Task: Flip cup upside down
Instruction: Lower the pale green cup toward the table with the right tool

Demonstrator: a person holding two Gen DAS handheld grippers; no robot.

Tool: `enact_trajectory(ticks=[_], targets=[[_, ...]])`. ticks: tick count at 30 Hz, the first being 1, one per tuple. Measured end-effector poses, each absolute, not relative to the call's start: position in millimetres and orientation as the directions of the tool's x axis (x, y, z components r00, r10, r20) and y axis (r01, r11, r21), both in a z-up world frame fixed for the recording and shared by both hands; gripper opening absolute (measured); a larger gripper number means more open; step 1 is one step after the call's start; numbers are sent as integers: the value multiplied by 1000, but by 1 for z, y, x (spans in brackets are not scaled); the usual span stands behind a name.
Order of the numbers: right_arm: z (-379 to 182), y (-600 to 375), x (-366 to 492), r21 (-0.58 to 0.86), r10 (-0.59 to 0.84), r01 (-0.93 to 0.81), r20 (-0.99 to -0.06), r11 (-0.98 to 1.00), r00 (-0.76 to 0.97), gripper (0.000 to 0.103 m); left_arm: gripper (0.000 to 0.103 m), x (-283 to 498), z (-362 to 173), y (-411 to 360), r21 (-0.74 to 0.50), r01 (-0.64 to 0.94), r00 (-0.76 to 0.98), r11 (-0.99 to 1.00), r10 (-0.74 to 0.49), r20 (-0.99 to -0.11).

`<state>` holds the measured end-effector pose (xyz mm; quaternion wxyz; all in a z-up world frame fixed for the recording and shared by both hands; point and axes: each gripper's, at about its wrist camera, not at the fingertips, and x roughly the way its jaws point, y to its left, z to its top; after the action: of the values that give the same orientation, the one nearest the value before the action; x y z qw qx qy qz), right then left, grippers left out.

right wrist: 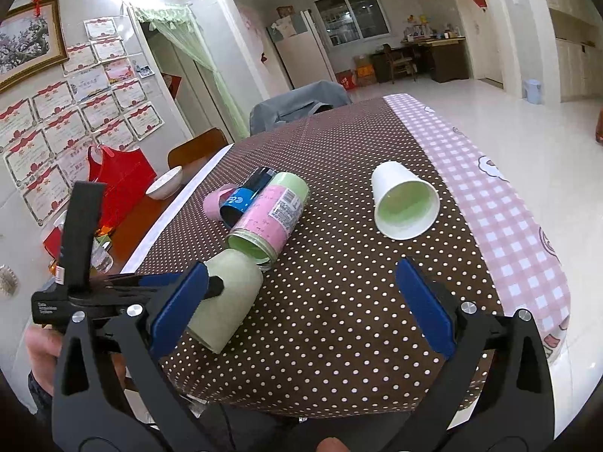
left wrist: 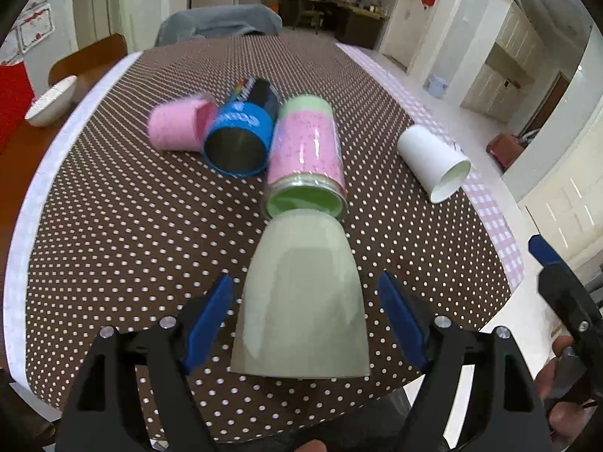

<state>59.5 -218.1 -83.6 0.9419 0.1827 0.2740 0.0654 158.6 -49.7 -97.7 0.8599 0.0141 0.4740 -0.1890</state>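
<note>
A pale green cup (left wrist: 301, 301) stands upside down on the dotted brown tablecloth (left wrist: 113, 226), its wide rim on the table near the front edge. My left gripper (left wrist: 305, 309) is open, its blue pads (left wrist: 209, 320) on either side of the cup with gaps showing. The cup also shows in the right wrist view (right wrist: 226, 301), with the left gripper beside it. My right gripper (right wrist: 301, 301) is open and empty above the table's front edge, to the right of the cup.
Several cups lie on their sides behind: a pink-and-green jar (left wrist: 307, 158), a blue can (left wrist: 241, 139), a pink cup (left wrist: 177, 126), a white paper cup (left wrist: 433, 160). A white bowl (left wrist: 51, 101) sits at the left. The table edge runs close at the right.
</note>
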Motion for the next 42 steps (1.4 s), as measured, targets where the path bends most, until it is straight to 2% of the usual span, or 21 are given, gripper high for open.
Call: enact_trajectory(ticks=[15,31,42], targets=[[-67,-184,69,370,293,-103,-506,923,811,97,78,105,-50,6,-57,217,715,975,-199,-670],[-55,-170,69,358,301,-116,-522,927,798,97,78,68,-36,40,-59,132,792,989,-141,-594],[-50,-154,72,350,322,-145,-528,926,786,97,78,47,-26,50,-14,94,840,995,-87,-536]])
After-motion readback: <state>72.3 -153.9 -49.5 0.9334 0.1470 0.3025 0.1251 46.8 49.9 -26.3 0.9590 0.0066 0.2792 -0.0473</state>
